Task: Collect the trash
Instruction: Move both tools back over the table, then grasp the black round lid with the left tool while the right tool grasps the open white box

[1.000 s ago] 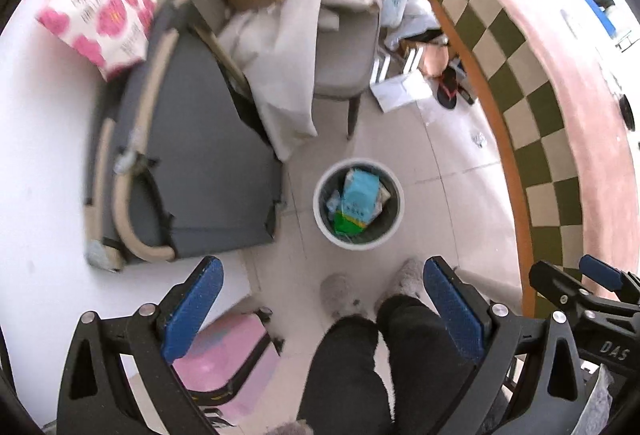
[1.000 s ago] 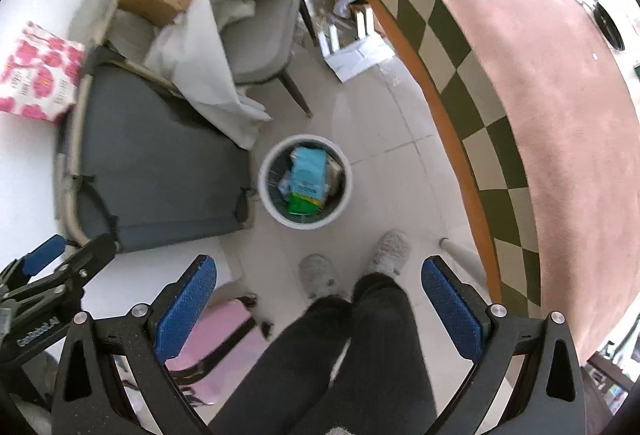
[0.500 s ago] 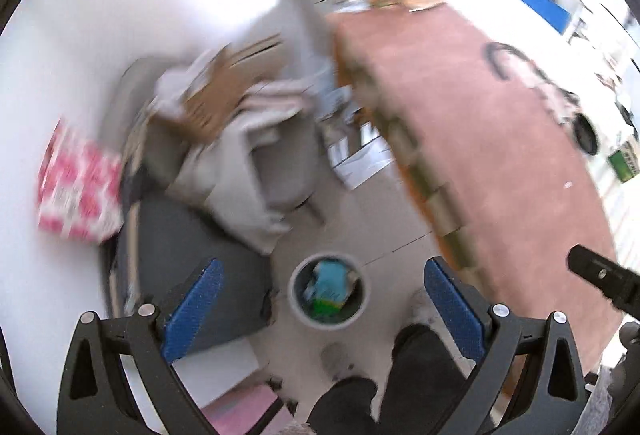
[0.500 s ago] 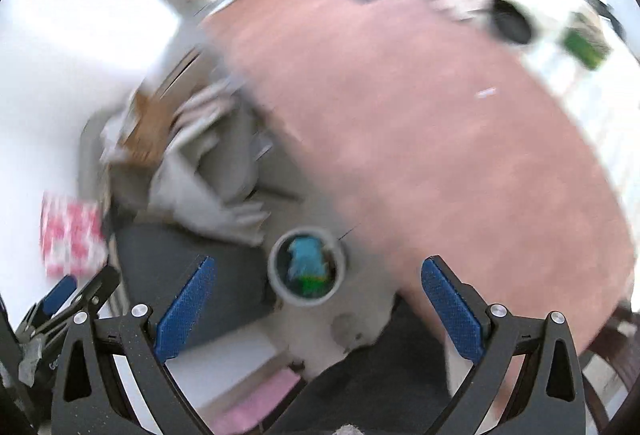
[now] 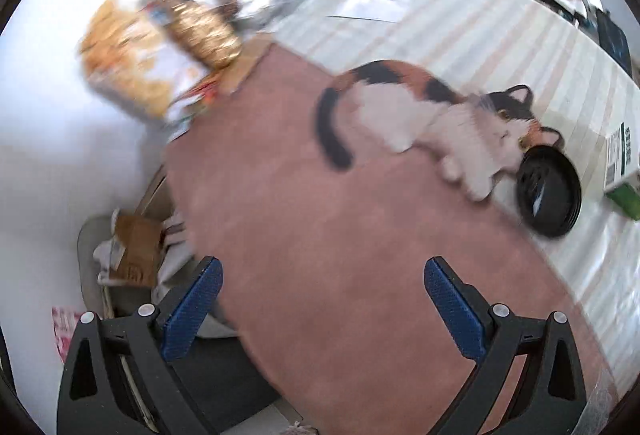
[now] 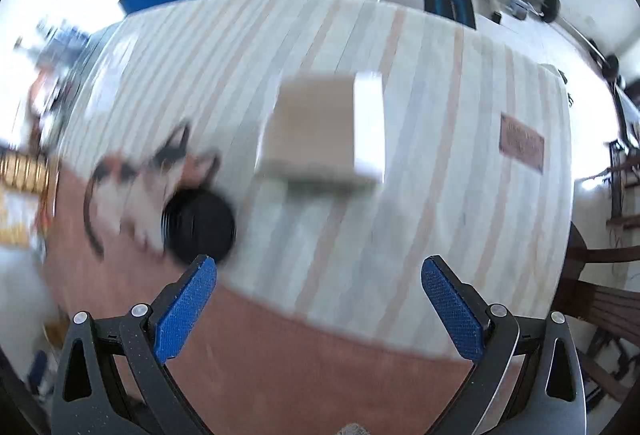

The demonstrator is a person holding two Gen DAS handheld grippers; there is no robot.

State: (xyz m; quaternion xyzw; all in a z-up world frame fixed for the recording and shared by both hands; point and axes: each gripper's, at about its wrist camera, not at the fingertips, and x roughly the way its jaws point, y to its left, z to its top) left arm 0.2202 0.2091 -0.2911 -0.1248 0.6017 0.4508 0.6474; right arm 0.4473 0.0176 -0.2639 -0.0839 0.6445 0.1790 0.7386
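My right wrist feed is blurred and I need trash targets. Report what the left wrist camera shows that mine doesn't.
Observer: The left tool is open and empty, above the brown tabletop.
Operator: Name any trash off the table.
Observer: Torn cardboard lies piled on a grey chair beside the table's left edge.
Operator: Describe the box's side.
Observer: The white box carries dark printed text and a label. The print is too small to read.
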